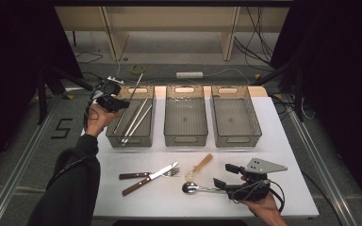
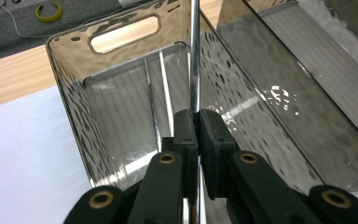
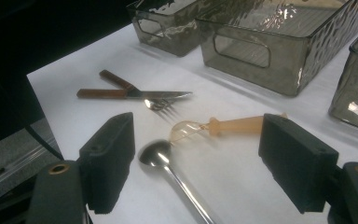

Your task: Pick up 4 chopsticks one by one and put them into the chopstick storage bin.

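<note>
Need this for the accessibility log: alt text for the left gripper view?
The left tool is shut on a thin metal rod, holding it over the open top of a smoky clear plastic bin. Two more thin rods lie on the bin's floor. The bin sits on a white table, with a second bin beside it.

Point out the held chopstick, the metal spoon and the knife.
chopstick (image 2: 195, 56), left gripper view, on its shaft above the jaws.
metal spoon (image 3: 154, 154), right gripper view, on its bowl.
knife (image 1: 162, 172), high view, on its blade.
</note>
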